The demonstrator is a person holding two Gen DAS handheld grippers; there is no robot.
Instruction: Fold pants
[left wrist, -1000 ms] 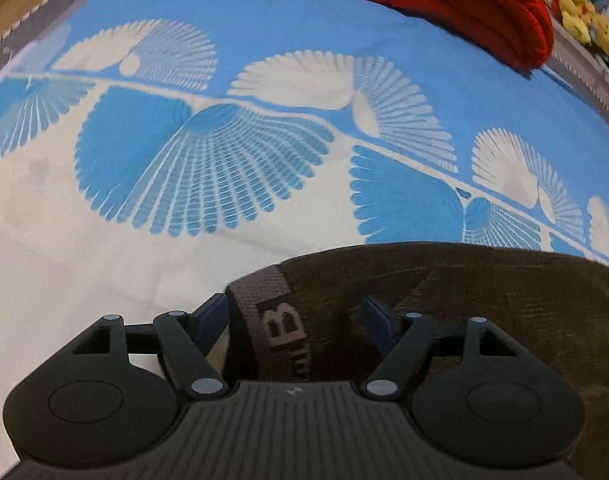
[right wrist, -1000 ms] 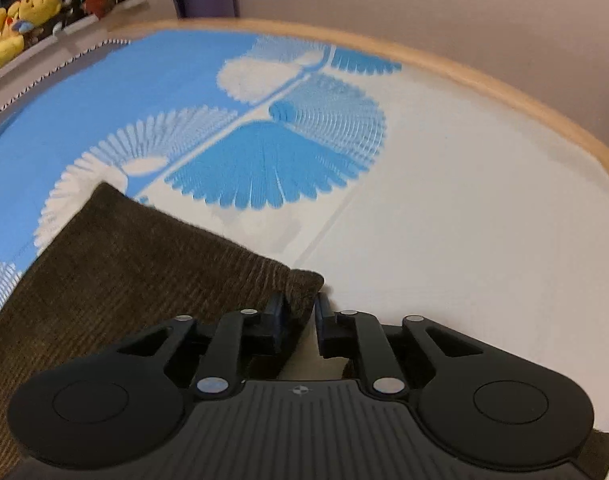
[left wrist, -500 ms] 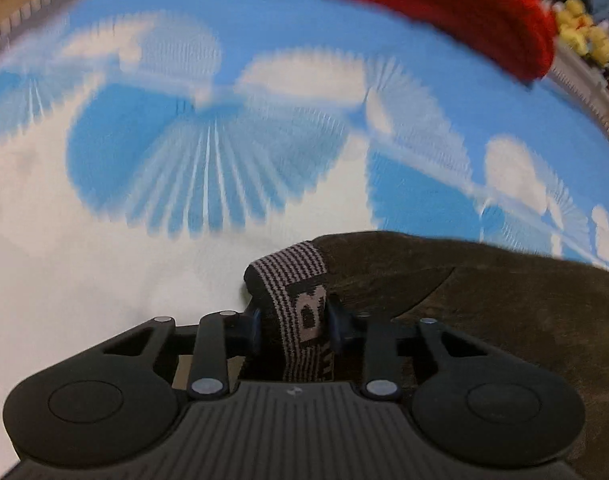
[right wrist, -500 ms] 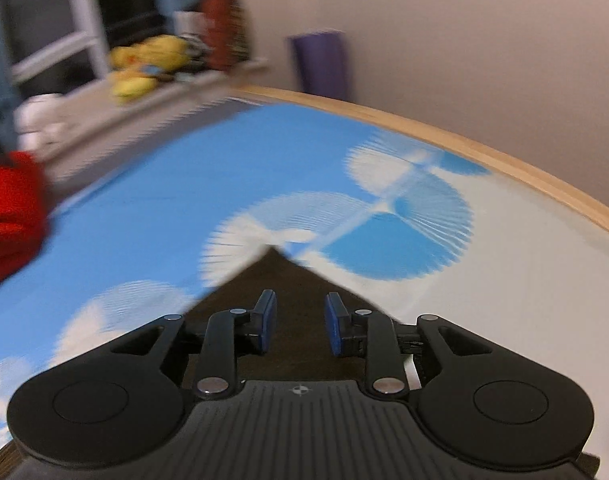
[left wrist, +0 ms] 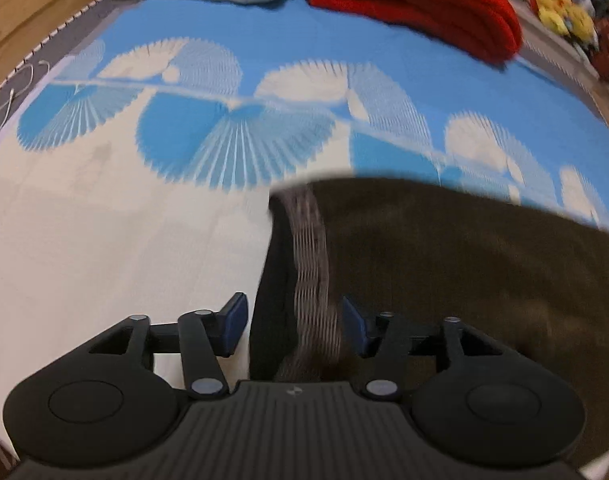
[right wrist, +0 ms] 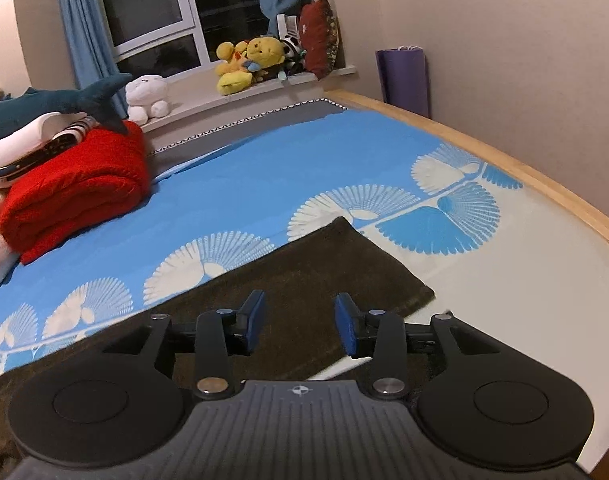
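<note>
no legible text, waistband lettering blurred

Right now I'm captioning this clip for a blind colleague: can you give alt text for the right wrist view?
The open right gripper hovers above dark brown pants lying flat on a blue and white patterned bedspread. A folded red blanket sits at the left, and plush toys line the windowsill behind.

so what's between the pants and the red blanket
Only bare bedsheet, blue with white fan prints; nothing lies between the pants and the red blanket. The right wrist view shows it best.
</note>
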